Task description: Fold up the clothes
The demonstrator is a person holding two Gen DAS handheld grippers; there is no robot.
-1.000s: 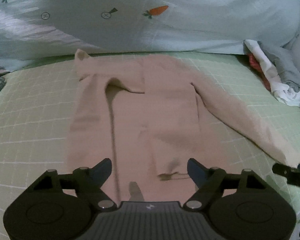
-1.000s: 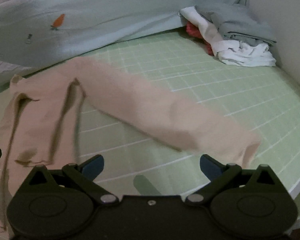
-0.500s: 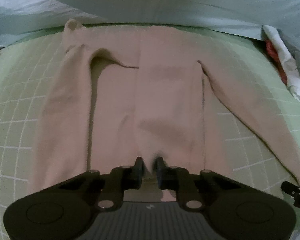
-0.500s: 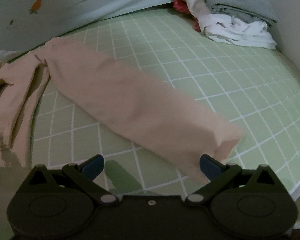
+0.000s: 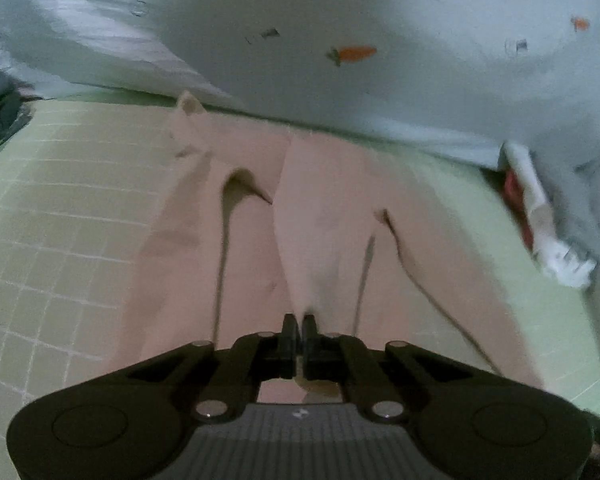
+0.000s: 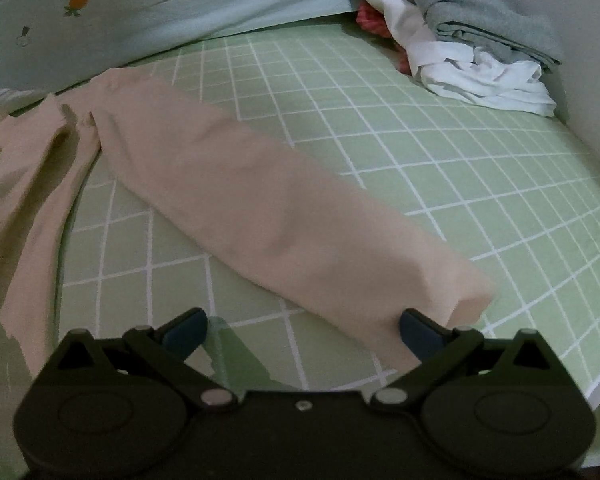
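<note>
Left gripper (image 5: 299, 326): low over the near edge of the garment (image 5: 324, 216), pointing toward the quilt (image 5: 340, 12). Fingers (image 5: 289, 330) pressed together with a fold of the beige fabric pinched between them; the cloth rises to the tips in a narrow ridge.

Right gripper (image 6: 302, 326): low and nearly level over the sheet (image 6: 440, 152), at the near end of the sleeve (image 6: 260, 208). Fingers spread wide, nothing between them but sheet and the sleeve's cuff edge; the right fingertip (image 6: 418, 330) sits just beside the cuff, contact cannot be told.

Garment: beige, long-sleeved, lying flat on the green checked sheet, its far end at the foot of the pale blue carrot-print quilt. Its body shows lengthwise creases. The one sleeve runs out diagonally from the body toward the right gripper.

Pile of clothes (image 6: 468, 36): grey, white and red items, at the far right corner against the wall, well apart from the garment.
</note>
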